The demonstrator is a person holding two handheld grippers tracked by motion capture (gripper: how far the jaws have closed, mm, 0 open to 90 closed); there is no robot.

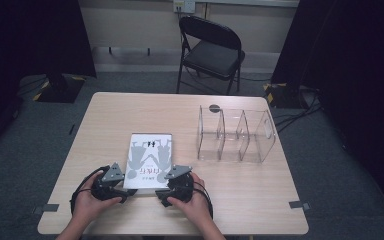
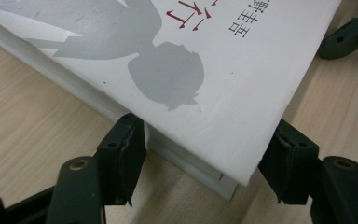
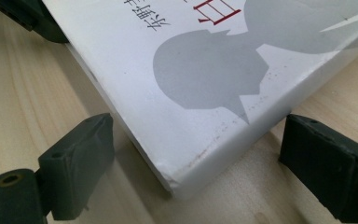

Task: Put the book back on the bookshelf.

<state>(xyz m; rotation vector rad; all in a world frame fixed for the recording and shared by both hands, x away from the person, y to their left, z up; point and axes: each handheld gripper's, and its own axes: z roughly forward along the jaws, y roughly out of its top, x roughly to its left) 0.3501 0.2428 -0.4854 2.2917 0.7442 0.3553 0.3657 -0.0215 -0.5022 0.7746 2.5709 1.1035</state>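
A white book point(image 1: 150, 155) with grey silhouettes and red characters on its cover lies flat on the wooden table point(image 1: 130, 110), near the front edge. My left gripper point(image 1: 126, 192) is at the book's near-left corner. In the left gripper view the book point(image 2: 191, 70) has that corner between the gripper's point(image 2: 205, 154) spread jaws, which lie close against its two edges. My right gripper point(image 1: 163, 195) is at the near-right corner. Its point(image 3: 196, 149) jaws stand open on either side of the book point(image 3: 205, 70), with gaps showing.
A clear plastic organiser point(image 1: 235, 135) with several compartments stands on the right half of the table. A black folding chair point(image 1: 210, 50) is on the floor beyond the far edge. A person's hands hold both grippers at the front edge.
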